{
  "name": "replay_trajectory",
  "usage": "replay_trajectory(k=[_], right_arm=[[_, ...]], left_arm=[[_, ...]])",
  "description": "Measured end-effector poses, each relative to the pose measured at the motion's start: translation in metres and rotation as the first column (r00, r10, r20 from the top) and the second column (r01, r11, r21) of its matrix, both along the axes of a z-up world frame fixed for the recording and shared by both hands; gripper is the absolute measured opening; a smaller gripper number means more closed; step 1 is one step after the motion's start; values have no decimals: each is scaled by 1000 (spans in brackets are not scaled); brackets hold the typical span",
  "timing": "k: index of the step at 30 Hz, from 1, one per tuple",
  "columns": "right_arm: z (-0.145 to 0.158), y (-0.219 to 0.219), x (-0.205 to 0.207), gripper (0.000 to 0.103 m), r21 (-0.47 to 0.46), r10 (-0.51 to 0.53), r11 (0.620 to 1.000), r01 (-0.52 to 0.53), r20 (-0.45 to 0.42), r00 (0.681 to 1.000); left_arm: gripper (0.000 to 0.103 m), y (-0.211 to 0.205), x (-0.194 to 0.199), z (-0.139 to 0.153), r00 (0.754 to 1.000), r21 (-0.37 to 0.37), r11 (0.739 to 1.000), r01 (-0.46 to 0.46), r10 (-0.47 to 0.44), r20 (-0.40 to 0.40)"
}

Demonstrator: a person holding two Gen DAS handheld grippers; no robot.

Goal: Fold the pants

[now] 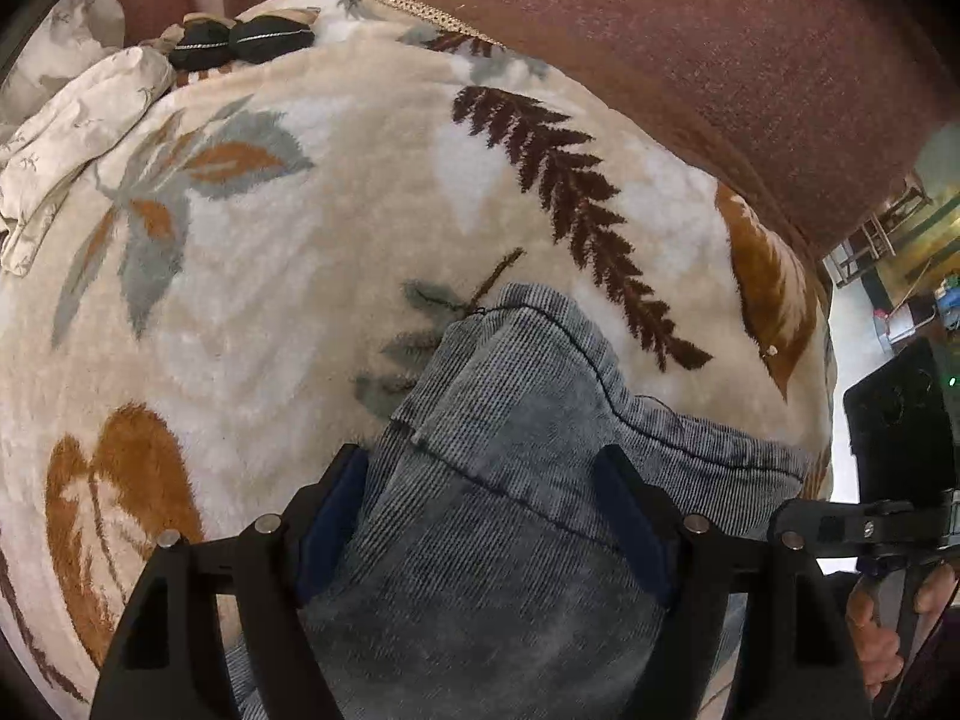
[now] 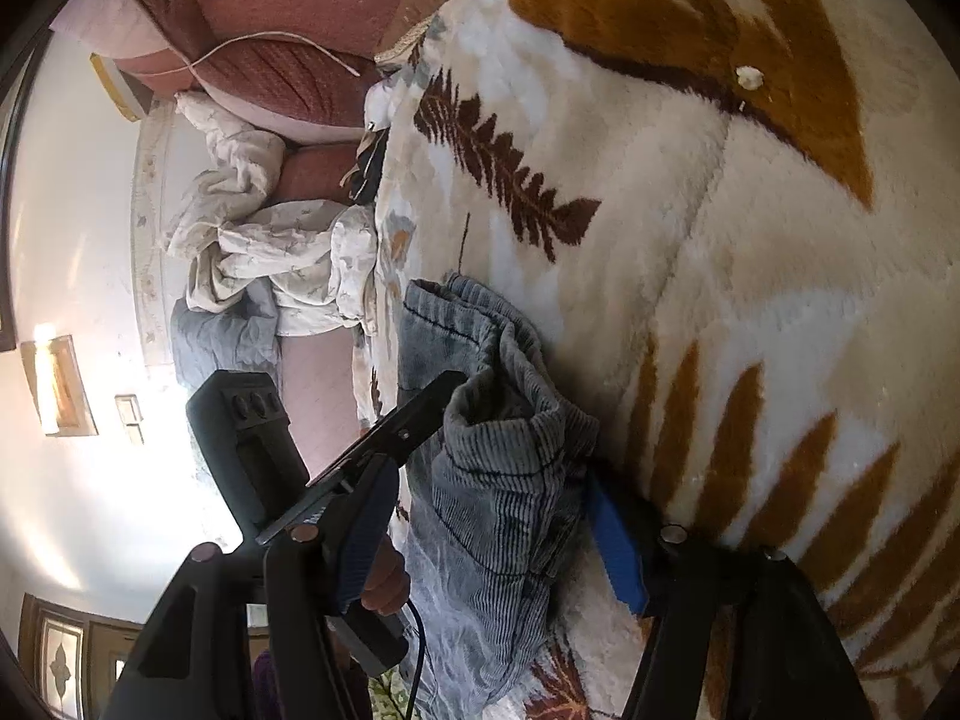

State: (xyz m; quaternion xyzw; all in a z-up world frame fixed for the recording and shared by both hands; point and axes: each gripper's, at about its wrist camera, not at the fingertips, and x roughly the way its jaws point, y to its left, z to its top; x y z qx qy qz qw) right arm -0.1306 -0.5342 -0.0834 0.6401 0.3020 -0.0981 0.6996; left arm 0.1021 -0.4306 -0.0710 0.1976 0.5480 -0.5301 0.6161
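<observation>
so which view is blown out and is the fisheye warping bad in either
Right wrist view: the wall at left is blown out by strong light, while the corduroy pants stay readable. Left wrist view: even light, no glare; the leaf-print blanket bulges like a dome and the corners go black. Both are sharp in the centre.

Our left gripper (image 1: 480, 498) stands with jaws spread over bunched grey-blue corduroy pants (image 1: 498, 480), which lie on a cream leaf-patterned blanket (image 1: 288, 240). Our right gripper (image 1: 864, 525) shows at the frame's right edge.
</observation>
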Motion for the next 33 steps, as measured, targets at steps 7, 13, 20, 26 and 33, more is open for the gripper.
replay_trajectory(k=[7, 13, 20, 26, 33], right_arm=[[-1, 3, 7, 22, -26, 48, 999, -47, 34, 998], [24, 15, 13, 19, -177, 83, 981, -74, 46, 995], [58, 46, 22, 19, -348, 177, 928, -135, 92, 980], [77, 102, 41, 19, -439, 381, 850, -290, 134, 915], [68, 189, 70, 20, -472, 623, 715, -516, 94, 776]], left_arm=[[44, 7, 0, 4, 999, -44, 999, -31, 32, 27], [27, 32, 5, 20, 996, -118, 990, -78, 84, 44], [23, 83, 11, 56, 983, -284, 945, -162, 179, 35], [23, 153, 18, 76, 957, -393, 880, -266, 292, 7], [26, 248, 19, 69, 903, -404, 821, -405, 427, -38]])
